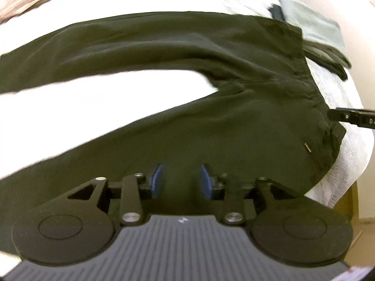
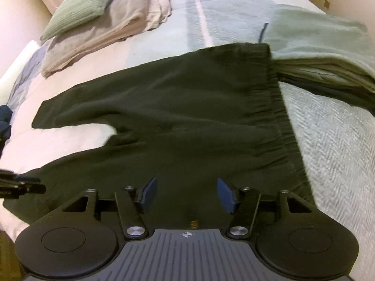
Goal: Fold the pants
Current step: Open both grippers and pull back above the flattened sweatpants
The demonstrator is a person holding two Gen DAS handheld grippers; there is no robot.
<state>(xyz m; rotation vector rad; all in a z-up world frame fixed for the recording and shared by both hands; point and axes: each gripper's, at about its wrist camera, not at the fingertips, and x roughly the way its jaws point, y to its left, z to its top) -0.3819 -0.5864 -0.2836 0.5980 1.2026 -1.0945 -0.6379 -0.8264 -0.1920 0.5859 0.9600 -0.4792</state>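
Dark olive pants (image 1: 187, 121) lie flat on the bed, the two legs spread apart toward the left and the elastic waistband (image 2: 281, 117) at the right. My left gripper (image 1: 181, 178) hovers over the near leg, open, its blue pads (image 1: 157, 180) apart with only the cloth below showing between them. My right gripper (image 2: 187, 193) is open wider above the near hip area of the pants (image 2: 187, 117), with nothing gripped. Each gripper's tip shows in the other's view: the right gripper (image 1: 351, 117) near the waistband, the left gripper (image 2: 21, 185) over the leg.
The pale bedspread (image 2: 332, 154) covers the bed. A stack of folded green cloth (image 2: 328, 53) lies just past the waistband. A green pillow (image 2: 82, 7) and a beige pillow (image 2: 105, 37) sit at the far end. The bed's edge (image 1: 328, 182) drops off near the waistband corner.
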